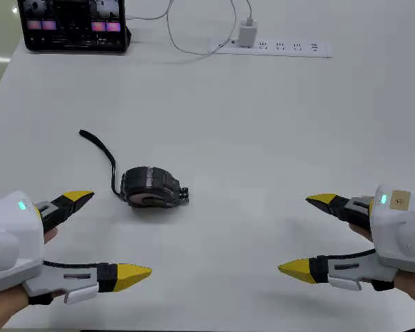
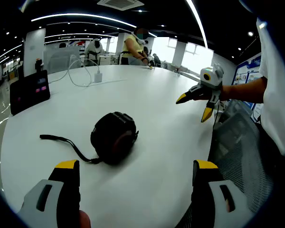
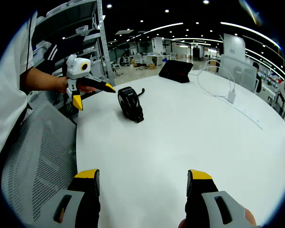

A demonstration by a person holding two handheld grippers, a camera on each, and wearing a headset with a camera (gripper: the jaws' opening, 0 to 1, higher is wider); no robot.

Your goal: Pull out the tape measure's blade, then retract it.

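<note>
**Tape measure alone on the table, both grippers wide and apart from it**

In the head view the tape measure (image 1: 151,187) rests on the white table (image 1: 263,124), at about 8 o'clock from the middle of the picture. Its dark case appears to stand on its narrow edge, with one flat side face turned toward 6 o'clock. The long axis runs from 9 to 3 o'clock. A small dark tab at the 3 o'clock end looks like the blade's mouth, so the case points that way. A black strap (image 1: 100,149) leaves the 9 o'clock end and climbs across the table toward 11 o'clock, lying loose in a gentle curve.

The left gripper (image 1: 119,234) is low at 8 o'clock of the head view, its yellow-tipped jaws spread wide with bare table between them. The tape measure lies at about 1 o'clock from it, near but not touching. The right gripper (image 1: 295,234) is low at 4 o'clock, also spread wide and holding nothing. The tape measure is well apart from it, between 9 and 10 o'clock.

In the left gripper view the tape measure (image 2: 114,137) sits at 12 o'clock, just beyond the parted jaws. Its round side face is toward the camera, and the right gripper (image 2: 192,110) hangs at 2 o'clock. In the right gripper view the tape measure (image 3: 130,103) lies far off at 12 o'clock, with the left gripper (image 3: 96,98) just beside it at 9 o'clock.

At the far edge of the table a tablet (image 1: 72,24) stands at 11 o'clock. A power strip (image 1: 277,47) with a white charger (image 1: 247,32) lies at 12 to 1 o'clock.
</note>
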